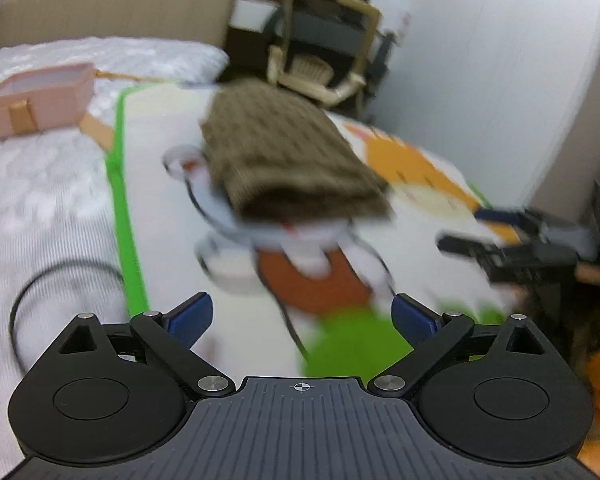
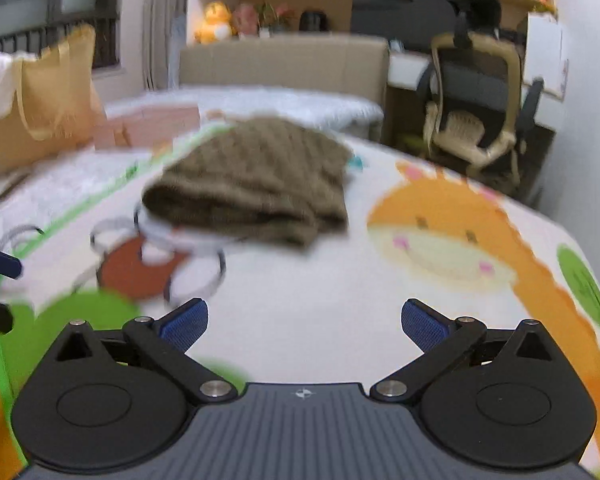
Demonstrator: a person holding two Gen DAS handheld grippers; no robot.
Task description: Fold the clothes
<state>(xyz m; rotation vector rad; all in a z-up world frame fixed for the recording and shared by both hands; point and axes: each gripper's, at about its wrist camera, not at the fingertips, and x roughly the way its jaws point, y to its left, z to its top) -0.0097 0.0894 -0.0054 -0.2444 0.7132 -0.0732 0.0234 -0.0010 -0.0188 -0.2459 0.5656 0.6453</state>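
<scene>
Both your grippers are released: left gripper (image 1: 302, 316) and right gripper (image 2: 304, 320) have jaws spread wide, nothing between the blue pads (image 2: 185, 326). Both hover over the cartoon blanket (image 2: 320, 300) near its front edge. Brown knit garment (image 1: 288, 160) lies folded mid-blanket, well clear of both. Farther back, pink box (image 1: 36, 100) by the left edge, office chair (image 2: 472, 120) beyond the bed. Frames are motion-blurred.
</scene>
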